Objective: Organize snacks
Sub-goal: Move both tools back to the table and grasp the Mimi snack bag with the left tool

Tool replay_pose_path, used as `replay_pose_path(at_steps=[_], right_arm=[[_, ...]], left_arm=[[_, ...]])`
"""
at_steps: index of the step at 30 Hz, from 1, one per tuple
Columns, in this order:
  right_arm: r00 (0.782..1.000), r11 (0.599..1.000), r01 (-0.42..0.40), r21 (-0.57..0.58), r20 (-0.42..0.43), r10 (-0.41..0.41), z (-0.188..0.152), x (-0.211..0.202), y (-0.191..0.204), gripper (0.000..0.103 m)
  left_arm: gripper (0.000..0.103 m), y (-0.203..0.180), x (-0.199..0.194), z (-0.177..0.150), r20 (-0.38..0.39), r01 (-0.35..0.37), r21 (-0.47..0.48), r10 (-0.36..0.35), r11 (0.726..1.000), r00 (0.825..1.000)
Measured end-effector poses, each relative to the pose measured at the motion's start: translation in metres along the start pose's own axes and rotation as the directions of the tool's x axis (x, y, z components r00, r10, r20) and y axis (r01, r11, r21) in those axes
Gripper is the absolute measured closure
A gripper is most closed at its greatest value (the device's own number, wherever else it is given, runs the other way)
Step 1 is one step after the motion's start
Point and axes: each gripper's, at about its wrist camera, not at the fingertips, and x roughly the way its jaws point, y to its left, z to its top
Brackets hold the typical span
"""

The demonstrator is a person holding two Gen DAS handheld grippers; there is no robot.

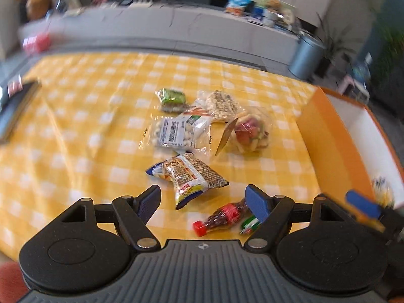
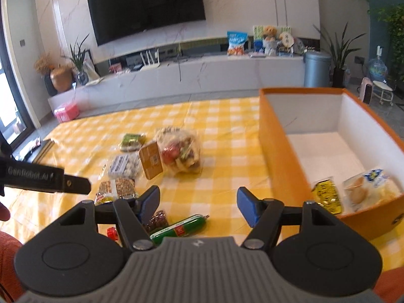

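Note:
Several snacks lie on the yellow checked cloth (image 1: pixel 75 126). My left gripper (image 1: pixel 203 198) hangs open just above a printed snack packet (image 1: pixel 192 179), its pads clear of it. Beside its right finger lie a cola-bottle candy (image 1: pixel 219 217) and a green sausage (image 1: pixel 250 223). Farther off are a bag of white nuts (image 1: pixel 179 132), a green packet (image 1: pixel 171 99) and a tagged mixed bag (image 1: pixel 250 133). My right gripper (image 2: pixel 199 202) is open and empty above the green sausage (image 2: pixel 181 227). The orange box (image 2: pixel 277 176) to the right holds a yellow packet (image 2: pixel 327 197) and a bread pack (image 2: pixel 371 189).
A dark flat object (image 1: pixel 15 108) lies at the cloth's left edge. The left gripper's black body (image 2: pixel 45 179) reaches in from the left of the right wrist view. Beyond the table stand a long grey cabinet (image 2: pixel 202 75), a grey bin (image 2: pixel 317 69) and a pink box (image 2: pixel 67 112).

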Motion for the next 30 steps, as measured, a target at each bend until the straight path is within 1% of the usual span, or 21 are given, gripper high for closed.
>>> replay_pose_path(at_steps=[7,9,12,14,17,20,23,25,27,29,30], right_arm=[[1.0,1.0,0.001,-0.028,-0.027,-0.002,0.007,0.039,0.008,0.032],[0.999,1.0,-0.002,-0.025,-0.032,0.001,0.009,0.047,0.008,0.032],[0.999,1.0,-0.013,-0.011,-0.049,0.013,0.007,0.058,0.008,0.031],[0.997,1.0,-0.023,0.0,-0.07,0.022,0.005,0.066,0.008,0.031],[0.994,0.999,-0.037,0.007,-0.1,0.037,-0.001,0.076,0.009,0.031],[0.992,0.999,-0.032,0.016,-0.122,0.034,-0.005,0.083,0.006,0.031],[0.989,0.997,-0.041,0.061,-0.138,0.049,-0.005,0.088,0.001,0.031],[0.989,0.997,-0.033,0.067,-0.14,0.043,-0.006,0.091,0.0,0.031],[0.99,0.998,-0.023,0.064,-0.137,0.032,-0.006,0.094,0.0,0.031],[0.991,0.998,-0.019,0.063,-0.131,0.028,-0.007,0.095,-0.001,0.031],[0.991,0.998,-0.02,0.062,-0.128,0.028,-0.008,0.097,-0.001,0.031]], left_arm=[[0.013,0.009,0.03,0.005,-0.02,-0.061,-0.12,0.059,0.991,0.998],[0.013,0.015,0.041,0.008,-0.037,-0.076,-0.177,0.071,0.981,0.997],[0.013,0.022,0.053,0.01,-0.045,-0.08,-0.28,0.071,0.957,0.996],[0.013,0.021,0.062,0.01,-0.058,-0.113,-0.305,0.099,0.946,0.993],[0.013,0.013,0.073,0.011,-0.073,-0.143,-0.288,0.128,0.947,0.989],[0.013,0.006,0.08,0.01,-0.081,-0.167,-0.241,0.152,0.956,0.985],[0.013,0.002,0.087,0.008,-0.085,-0.173,-0.206,0.159,0.963,0.984],[0.015,0.004,0.09,0.006,-0.084,-0.166,-0.199,0.152,0.966,0.985],[0.021,0.004,0.092,0.005,-0.08,-0.154,-0.189,0.141,0.97,0.987],[0.03,0.004,0.092,0.004,-0.076,-0.141,-0.175,0.13,0.974,0.989],[0.032,0.002,0.091,0.004,-0.073,-0.139,-0.164,0.128,0.977,0.989]])
